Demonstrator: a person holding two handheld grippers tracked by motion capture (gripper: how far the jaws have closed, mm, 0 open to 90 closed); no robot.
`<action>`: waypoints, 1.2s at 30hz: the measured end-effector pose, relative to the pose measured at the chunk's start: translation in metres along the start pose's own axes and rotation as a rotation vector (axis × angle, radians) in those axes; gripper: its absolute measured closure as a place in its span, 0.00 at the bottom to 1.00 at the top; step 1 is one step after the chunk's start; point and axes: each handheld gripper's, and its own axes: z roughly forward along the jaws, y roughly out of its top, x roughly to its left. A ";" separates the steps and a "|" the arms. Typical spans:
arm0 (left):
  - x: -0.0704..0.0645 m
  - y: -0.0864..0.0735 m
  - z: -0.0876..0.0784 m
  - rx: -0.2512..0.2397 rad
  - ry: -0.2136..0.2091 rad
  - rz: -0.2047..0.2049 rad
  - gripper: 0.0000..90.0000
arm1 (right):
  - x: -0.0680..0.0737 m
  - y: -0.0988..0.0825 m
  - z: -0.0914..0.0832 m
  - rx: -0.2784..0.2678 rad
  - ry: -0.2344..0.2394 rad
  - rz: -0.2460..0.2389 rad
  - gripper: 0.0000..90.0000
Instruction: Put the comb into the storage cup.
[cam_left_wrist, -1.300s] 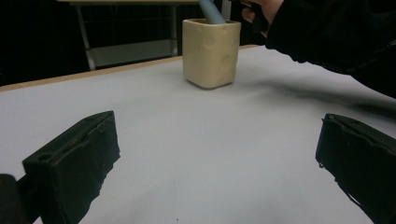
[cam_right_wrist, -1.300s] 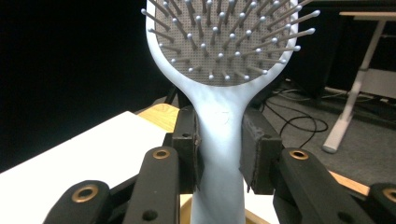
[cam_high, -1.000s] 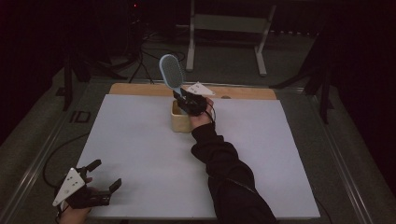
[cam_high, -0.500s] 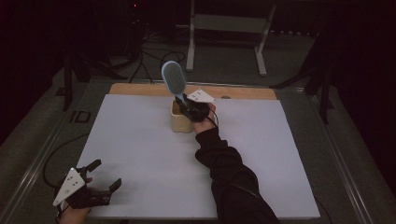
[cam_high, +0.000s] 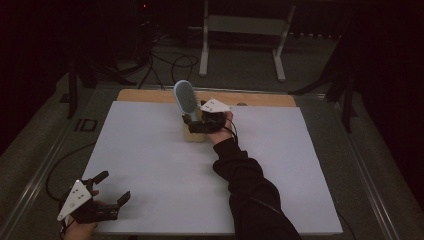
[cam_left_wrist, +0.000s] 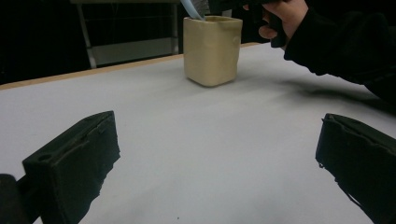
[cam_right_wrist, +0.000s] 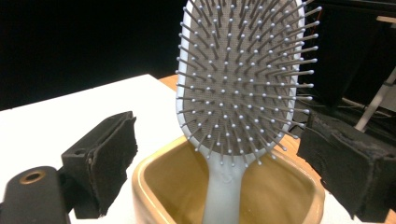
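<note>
The pale blue paddle hairbrush (cam_right_wrist: 243, 88) stands handle-down in the tan square cup (cam_right_wrist: 154, 179) on the desk (cam_high: 150, 165), looking light, rigid and smooth, best taken by its narrow handle, while the right gripper (cam_right_wrist: 233, 163), whose jaws have just been opening, flanks it spread wide without touching.

Room dim, dark all round. White table top (cam_high: 150, 160) w/ bare wood strip (cam_high: 150, 95) along far edge. Grey floor (cam_high: 240, 65) beyond, black cables (cam_high: 167, 60) looped on it near far-left corner. Light metal stand (cam_high: 242, 25) behind table, two legs on floor. Dark posts (cam_high: 73, 85) left & right of table. Small red light (cam_high: 145, 6) at top, far back.
</note>
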 end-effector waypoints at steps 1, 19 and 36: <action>0.000 0.000 0.000 -0.001 0.000 0.000 0.00 | 0.000 0.000 0.000 0.002 0.003 0.001 0.11; -0.001 0.001 0.005 0.007 0.002 0.005 0.00 | -0.006 0.010 -0.012 0.044 0.069 0.013 0.11; -0.001 0.000 0.006 0.015 -0.003 0.008 0.00 | -0.008 0.017 -0.024 0.059 0.098 0.001 0.12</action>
